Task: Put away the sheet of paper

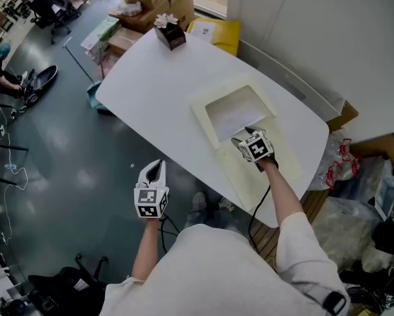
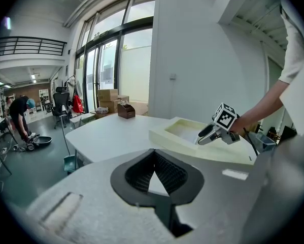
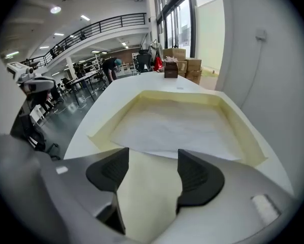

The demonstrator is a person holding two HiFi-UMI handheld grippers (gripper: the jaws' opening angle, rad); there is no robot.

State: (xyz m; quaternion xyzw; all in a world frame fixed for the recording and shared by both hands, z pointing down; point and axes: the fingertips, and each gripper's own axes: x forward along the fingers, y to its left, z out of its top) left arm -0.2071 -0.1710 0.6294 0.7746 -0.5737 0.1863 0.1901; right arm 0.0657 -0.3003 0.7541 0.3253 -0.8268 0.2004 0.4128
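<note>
Right gripper [image 1: 243, 135] wide open, empty, over tray [image 1: 202, 116] rim, paper [image 1: 236, 114] inside; left gripper [image 1: 156, 168] closed, empty.

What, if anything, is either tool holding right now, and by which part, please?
Nothing is held. The right tool is open, just short of the sheet of paper lying in the tray. The left tool is shut and empty.

Table [image 1: 157, 91] mostly bare — brown box [image 1: 171, 35] at far end; raised tray rim [image 1: 202, 120] rings recess.
</note>
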